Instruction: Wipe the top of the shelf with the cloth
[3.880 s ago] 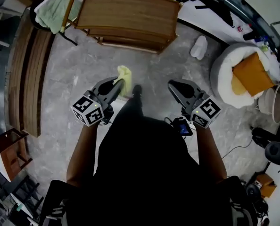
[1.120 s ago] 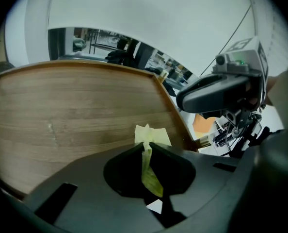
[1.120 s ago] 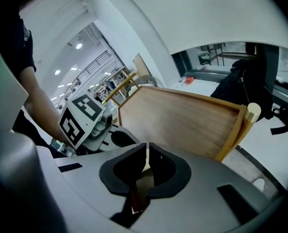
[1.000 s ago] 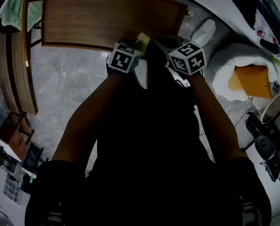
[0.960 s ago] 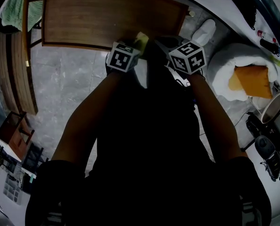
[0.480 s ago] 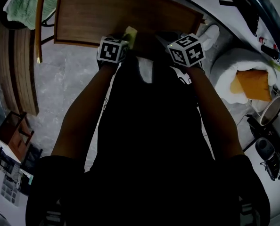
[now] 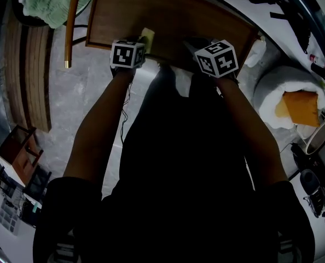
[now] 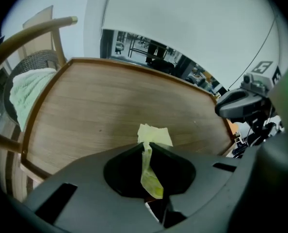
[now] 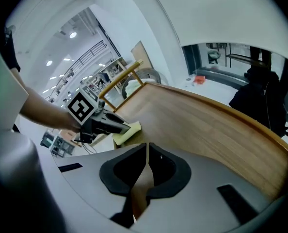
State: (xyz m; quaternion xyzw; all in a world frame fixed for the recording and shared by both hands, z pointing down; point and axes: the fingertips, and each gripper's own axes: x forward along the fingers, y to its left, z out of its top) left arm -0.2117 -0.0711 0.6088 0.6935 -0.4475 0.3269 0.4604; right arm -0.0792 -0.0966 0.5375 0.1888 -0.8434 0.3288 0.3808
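Note:
The wooden shelf top fills the upper middle of the head view. My left gripper is shut on a pale yellow cloth, which sticks out past the jaw tips over the shelf's near edge. In the left gripper view the cloth is pinched between the jaws and hangs over the brown shelf top. My right gripper hovers at the same near edge, to the right, jaws shut with nothing between them. The right gripper view shows the left gripper and cloth over the shelf.
A wooden chair with a green towel stands left of the shelf. A white round cushion with an orange pad lies on the floor at right. Long wooden boards lie along the left floor.
Both grippers have come from over the floor up to the shelf's near edge, the left still holding the cloth. Over the last second the shelf has shifted right in view.

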